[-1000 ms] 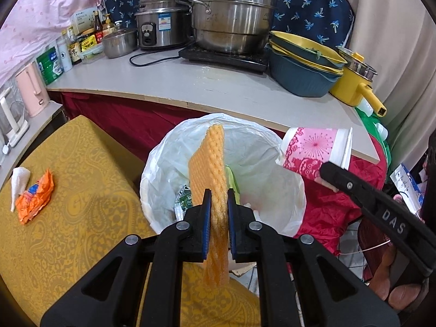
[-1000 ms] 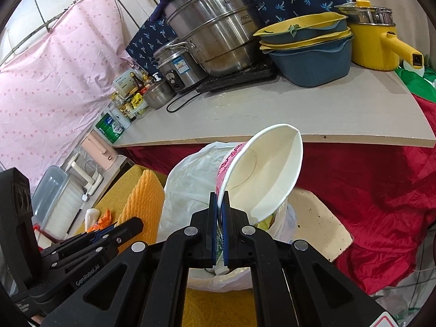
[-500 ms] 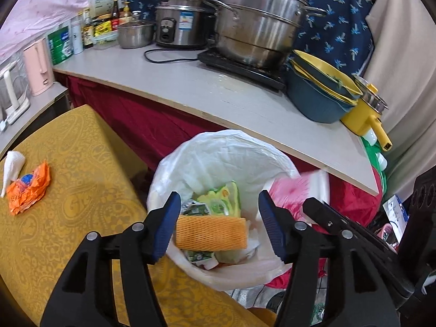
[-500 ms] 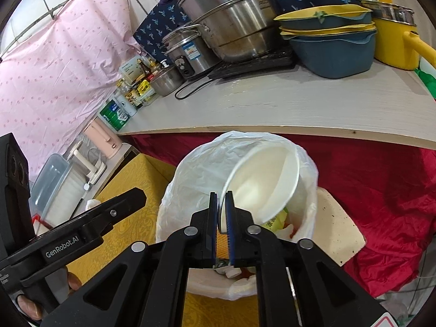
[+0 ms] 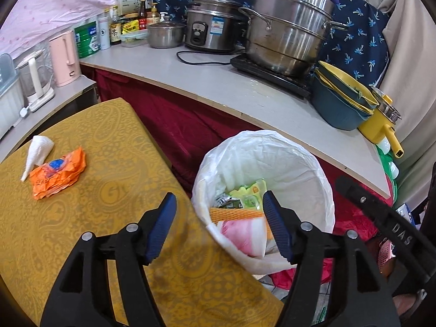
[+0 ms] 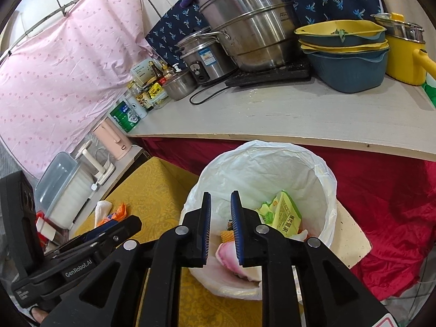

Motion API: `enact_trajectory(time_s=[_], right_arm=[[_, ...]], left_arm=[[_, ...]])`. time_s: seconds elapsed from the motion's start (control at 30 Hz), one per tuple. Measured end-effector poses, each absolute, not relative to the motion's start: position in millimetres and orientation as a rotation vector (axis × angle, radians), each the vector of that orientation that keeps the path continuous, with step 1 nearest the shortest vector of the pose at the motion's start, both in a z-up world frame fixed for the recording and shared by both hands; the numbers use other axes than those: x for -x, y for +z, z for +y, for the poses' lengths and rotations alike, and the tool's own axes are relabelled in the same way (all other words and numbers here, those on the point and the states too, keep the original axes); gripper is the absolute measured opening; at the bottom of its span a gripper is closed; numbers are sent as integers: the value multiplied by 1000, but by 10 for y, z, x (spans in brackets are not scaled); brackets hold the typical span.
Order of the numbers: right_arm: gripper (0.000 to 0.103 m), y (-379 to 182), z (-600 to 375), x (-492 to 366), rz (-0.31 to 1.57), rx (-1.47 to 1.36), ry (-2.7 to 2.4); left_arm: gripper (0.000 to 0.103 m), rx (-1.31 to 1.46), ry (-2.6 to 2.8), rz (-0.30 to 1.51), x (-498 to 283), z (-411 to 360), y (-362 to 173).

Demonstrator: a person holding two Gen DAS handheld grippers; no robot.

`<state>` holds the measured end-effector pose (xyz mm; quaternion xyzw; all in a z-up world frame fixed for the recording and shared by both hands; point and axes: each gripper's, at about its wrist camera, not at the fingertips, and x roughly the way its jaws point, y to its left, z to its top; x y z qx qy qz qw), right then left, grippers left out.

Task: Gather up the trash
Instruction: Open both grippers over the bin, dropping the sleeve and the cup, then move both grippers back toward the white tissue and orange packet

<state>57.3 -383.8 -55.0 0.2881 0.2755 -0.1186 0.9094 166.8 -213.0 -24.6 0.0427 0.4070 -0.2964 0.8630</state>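
Observation:
The bin lined with a white bag (image 5: pixel 272 158) (image 6: pixel 261 163) stands beside the yellow table. In it lie an orange foam net (image 5: pixel 234 214) (image 6: pixel 226 235), a pink paper cup (image 5: pixel 242 234) (image 6: pixel 229 253) and green wrappers (image 5: pixel 245 193) (image 6: pixel 286 215). My left gripper (image 5: pixel 219 226) hangs over the bin's near rim, jaws opening wide, nothing between them. My right gripper (image 6: pixel 220 226) is above the same rim, jaws opening a little, also with nothing between them. An orange wrapper (image 5: pixel 58 173) (image 6: pixel 117 212) and a white tissue (image 5: pixel 38 152) (image 6: pixel 102 209) lie on the table.
The yellow patterned table (image 5: pixel 109 245) fills the near left. Behind the bin a red-draped counter (image 5: pixel 218 81) carries steel pots, a rice cooker, stacked blue-yellow basins (image 5: pixel 340 103) and a yellow pot. A pink kettle (image 5: pixel 65 57) and bottles stand at the left.
The left gripper opened and the foam net dropped into the bin. The right gripper let go of the pink cup, which now lies in the bin. Both grippers drew back towards the table.

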Motion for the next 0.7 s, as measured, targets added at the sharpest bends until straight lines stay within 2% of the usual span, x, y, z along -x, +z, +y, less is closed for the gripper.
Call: enact_trajectory(time_s=[0.07, 0.17, 0.3, 0.7], right_arm=[[20, -497, -3783, -572, 566, -585, -238], [25, -425, -3677, -577, 559, -569, -232], [39, -322, -3509, -583, 540, -553, -227], [40, -130, -2851, -781, 552, -499, -144]], left_arm=[[70, -90, -611, 843, -1638, -2058, -216], [73, -87, -594, 827, -1603, -1924, -161], [79, -74, -562, 806, -1591, -1699, -86], [80, -18, -463, 767, -1593, -927, 53]])
